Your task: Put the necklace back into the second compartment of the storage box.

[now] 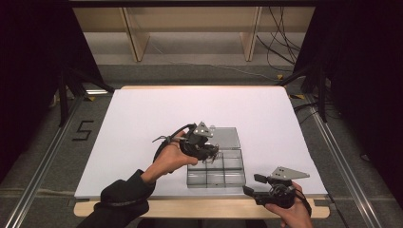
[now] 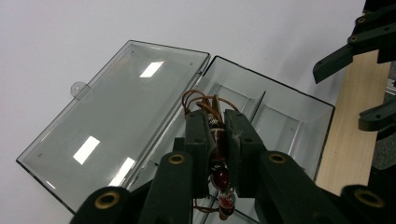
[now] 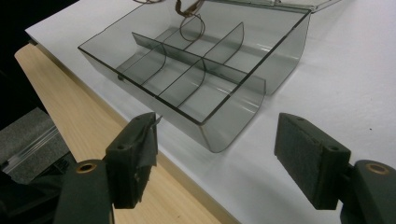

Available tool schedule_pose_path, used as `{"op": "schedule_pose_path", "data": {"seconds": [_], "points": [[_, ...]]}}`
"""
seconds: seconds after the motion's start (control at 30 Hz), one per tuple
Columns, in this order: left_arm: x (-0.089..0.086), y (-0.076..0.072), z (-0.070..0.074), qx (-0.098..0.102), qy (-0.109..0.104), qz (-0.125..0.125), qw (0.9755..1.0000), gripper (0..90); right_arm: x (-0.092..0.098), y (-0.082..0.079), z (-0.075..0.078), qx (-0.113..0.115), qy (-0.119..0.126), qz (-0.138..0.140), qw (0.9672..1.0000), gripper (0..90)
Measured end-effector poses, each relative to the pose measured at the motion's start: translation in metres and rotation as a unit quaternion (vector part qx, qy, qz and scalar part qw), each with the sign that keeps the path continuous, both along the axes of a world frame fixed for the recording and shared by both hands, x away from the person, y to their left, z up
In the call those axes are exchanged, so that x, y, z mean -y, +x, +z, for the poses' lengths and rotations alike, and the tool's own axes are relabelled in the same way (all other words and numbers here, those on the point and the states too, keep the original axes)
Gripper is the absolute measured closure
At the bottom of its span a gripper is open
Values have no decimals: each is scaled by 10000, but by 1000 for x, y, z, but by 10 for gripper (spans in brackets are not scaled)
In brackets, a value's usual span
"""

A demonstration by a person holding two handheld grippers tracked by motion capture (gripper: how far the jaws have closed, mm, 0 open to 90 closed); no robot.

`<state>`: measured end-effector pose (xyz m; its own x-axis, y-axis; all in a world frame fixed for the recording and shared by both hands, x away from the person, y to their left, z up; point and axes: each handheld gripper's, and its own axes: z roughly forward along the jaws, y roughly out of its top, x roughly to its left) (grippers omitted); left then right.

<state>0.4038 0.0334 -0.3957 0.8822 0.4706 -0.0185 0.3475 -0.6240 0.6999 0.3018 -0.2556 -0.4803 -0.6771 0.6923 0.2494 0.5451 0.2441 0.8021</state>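
Observation:
A clear smoky plastic organiser box [image 1: 216,176] with dividers lies open near the table's front edge, its lid [image 1: 225,137] flat behind it. My left gripper [image 1: 209,153] hovers over the box's far left part, shut on a small bundle of brown wires with red glassy beads [image 2: 220,173]. Its pads [image 2: 198,140] pinch the bundle above the box [image 2: 285,116] and beside the open lid [image 2: 116,116]. The wire loops [image 3: 189,18] dangle into a far compartment of the box [image 3: 280,51]. My right gripper [image 1: 252,184] stands open at the front right, and in its own view the right gripper [image 3: 215,125] has nothing between its jaws.
A white sheet [image 1: 157,114] covers the table, with a wooden strip [image 1: 199,208] along its front edge. The right gripper's jaws [image 2: 355,46] show in the left gripper view at the upper right. Shelving [image 1: 190,28] and cables [image 1: 280,42] lie beyond the table.

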Motion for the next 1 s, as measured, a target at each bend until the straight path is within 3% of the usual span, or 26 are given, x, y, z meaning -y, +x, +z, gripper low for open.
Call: {"op": "schedule_pose_path", "data": {"seconds": [0.03,0.07,0.17,0.2,0.47,0.57,0.63,0.8,0.87,1.0], "points": [[2,-1,-3,-49,-70,101,9999,795,0,0,0,1,3,1,10000,311],[2,2,-4,-13,94,-35,9999,795,0,0,0,11,-15,12,10000,311],[6,3,-12,-112,36,71,9999,795,0,1,-1,24,-17,14,10000,311],[6,4,-14,-112,160,20,9998,794,0,1,-1,22,-7,8,10000,311],[12,9,-28,-234,223,61,9995,794,-1,0,0,7,21,28,10000,310],[14,10,-31,-243,271,22,9993,794,-1,1,-1,102,10,1,9999,310],[17,10,-33,-292,268,62,9992,793,-1,0,0,7,-14,16,10000,310],[20,12,-39,-301,388,20,9988,791,-1,0,-1,38,73,43,10000,310],[22,11,-41,-333,310,133,9989,791,-1,0,-1,-4,27,30,10000,311],[25,12,-43,-323,366,83,9988,786,-1,0,-1,52,17,27,10000,311]]}}
